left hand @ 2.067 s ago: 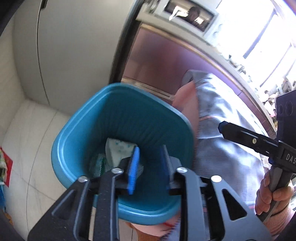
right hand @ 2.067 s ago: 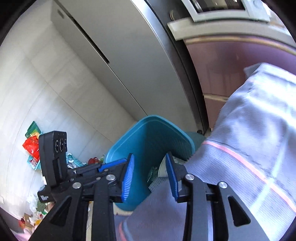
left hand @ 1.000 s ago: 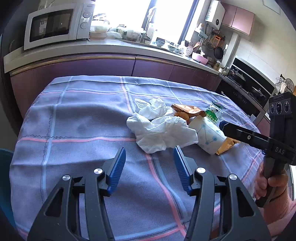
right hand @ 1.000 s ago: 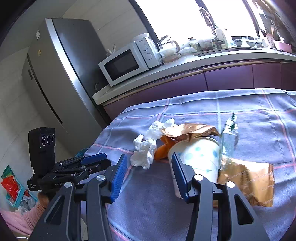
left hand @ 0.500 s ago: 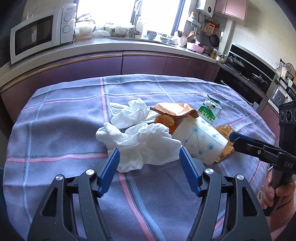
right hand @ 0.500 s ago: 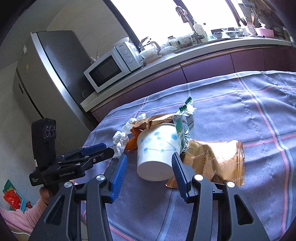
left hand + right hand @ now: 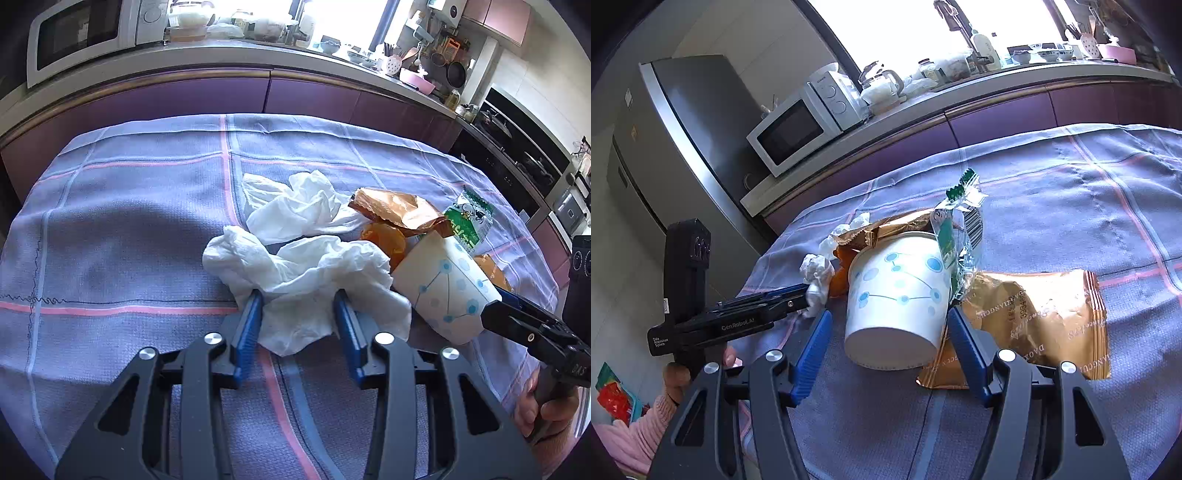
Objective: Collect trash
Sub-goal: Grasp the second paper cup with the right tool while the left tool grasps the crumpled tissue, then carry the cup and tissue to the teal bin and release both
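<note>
trash pile on the checked tablecloth

crumpled white tissue point(image 7: 306, 280) lies just left of the tipped paper cup point(image 7: 897, 295), between the closing fingers of the left gripper point(image 7: 298, 321), whose pads touch its folds. right gripper point(image 7: 886, 332), jaws just widened, straddles the cup without contact. gold snack bag point(image 7: 1034, 314) lies right of the cup; green wrapper point(image 7: 956, 221) behind, on the tablecloth point(image 7: 129, 229).

Tablecloth point(image 7: 129, 229) left of tissue point(image 7: 295, 273) lies bare – cup point(image 7: 897, 295), wrappers point(image 7: 1034, 314) crowd the right
</note>
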Tool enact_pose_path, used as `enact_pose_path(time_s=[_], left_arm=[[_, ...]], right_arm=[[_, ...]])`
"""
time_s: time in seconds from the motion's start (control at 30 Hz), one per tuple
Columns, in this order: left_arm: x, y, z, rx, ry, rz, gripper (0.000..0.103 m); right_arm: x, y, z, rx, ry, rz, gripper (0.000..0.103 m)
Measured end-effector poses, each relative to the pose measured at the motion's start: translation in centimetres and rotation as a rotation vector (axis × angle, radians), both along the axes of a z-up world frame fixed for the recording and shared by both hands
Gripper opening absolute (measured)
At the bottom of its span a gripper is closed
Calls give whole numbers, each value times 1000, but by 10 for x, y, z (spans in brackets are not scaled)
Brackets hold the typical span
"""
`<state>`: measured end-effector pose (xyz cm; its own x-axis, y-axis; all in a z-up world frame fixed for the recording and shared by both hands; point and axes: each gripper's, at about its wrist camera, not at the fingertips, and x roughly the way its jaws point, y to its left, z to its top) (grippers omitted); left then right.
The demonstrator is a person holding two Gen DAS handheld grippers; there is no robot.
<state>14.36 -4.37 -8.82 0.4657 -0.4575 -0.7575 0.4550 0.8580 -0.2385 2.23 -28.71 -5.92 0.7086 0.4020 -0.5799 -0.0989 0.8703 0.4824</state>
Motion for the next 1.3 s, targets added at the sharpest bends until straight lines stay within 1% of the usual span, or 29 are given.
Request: enact_pose_path(time_s=[0.07,0.1,0.13,0.2,0.27,0.43,0.6,0.73,1.13,1.3], left_arm=[[1,3,-1,-6,9,6,24],[1,5,-1,-21,21,1,14],[1,6,-1,-31,29,0,10],[-2,7,0,-35,21,3,8],[-6,8,2,-31,7,4,7],[-17,16,9,-61,-6,-8,7],[-31,31,21,-90,-33,-5,7],[-43,46,25,-91,-50,4,7],[-73,100,32,-91,-75,82,7],[-81,118,35,-93,-82,110,7]], right_arm=[[0,0,-1,-2,6,3,58],[0,0,-1,-1,11,5,54],[0,0,-1,-1,12,6,53],[-2,-1,-1,1,10,6,53],[-5,-2,-2,6,8,4,53],[-13,-6,2,34,-6,12,53],[-19,-7,10,54,-25,31,52],[-23,-2,14,52,-38,51,52],[-22,4,21,148,-54,93,52],[-19,15,25,177,-61,125,51]])
